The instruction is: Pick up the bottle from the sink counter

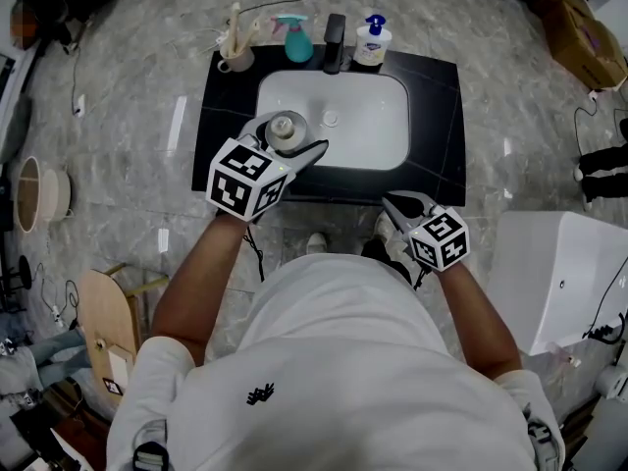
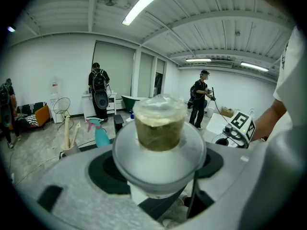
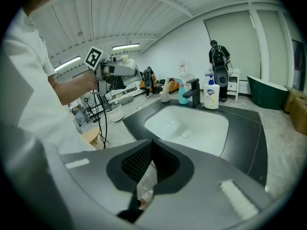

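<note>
Left tool [image 1: 290, 147] aloft, bottle [image 1: 287, 126] between jaws

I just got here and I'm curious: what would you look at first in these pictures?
First, the frosted bottle with a round cap, clamped in the left gripper over the front left corner of the white sink. Then the black counter, with a teal spray bottle and a soap pump along its back edge.
</note>
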Available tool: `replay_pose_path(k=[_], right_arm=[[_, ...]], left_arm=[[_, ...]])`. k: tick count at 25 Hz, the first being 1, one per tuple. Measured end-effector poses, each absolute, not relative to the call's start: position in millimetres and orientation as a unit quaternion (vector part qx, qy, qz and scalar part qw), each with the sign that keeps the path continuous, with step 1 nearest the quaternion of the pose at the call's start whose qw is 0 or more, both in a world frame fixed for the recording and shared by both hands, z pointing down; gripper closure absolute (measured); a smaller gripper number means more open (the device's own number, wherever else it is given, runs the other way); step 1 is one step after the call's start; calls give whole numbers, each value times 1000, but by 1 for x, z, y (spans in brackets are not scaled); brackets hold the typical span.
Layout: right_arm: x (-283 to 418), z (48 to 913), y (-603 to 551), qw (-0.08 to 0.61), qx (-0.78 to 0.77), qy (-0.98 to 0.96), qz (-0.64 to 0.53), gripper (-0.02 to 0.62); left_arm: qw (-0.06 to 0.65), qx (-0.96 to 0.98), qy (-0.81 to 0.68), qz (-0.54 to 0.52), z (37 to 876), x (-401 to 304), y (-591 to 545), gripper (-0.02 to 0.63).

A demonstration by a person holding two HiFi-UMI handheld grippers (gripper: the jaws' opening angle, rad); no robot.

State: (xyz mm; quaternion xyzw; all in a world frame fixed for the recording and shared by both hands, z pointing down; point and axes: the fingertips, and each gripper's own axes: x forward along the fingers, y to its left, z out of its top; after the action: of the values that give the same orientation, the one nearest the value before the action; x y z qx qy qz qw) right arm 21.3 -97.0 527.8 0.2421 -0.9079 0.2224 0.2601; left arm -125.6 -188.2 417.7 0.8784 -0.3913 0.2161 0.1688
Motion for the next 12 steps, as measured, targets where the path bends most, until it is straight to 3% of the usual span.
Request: replay_pose_path(k=[12], right_arm=[[19,521,-92,262,246,-908,214,584]], left_arm=[[168,884,-382,212,415,-123,-183,265]])
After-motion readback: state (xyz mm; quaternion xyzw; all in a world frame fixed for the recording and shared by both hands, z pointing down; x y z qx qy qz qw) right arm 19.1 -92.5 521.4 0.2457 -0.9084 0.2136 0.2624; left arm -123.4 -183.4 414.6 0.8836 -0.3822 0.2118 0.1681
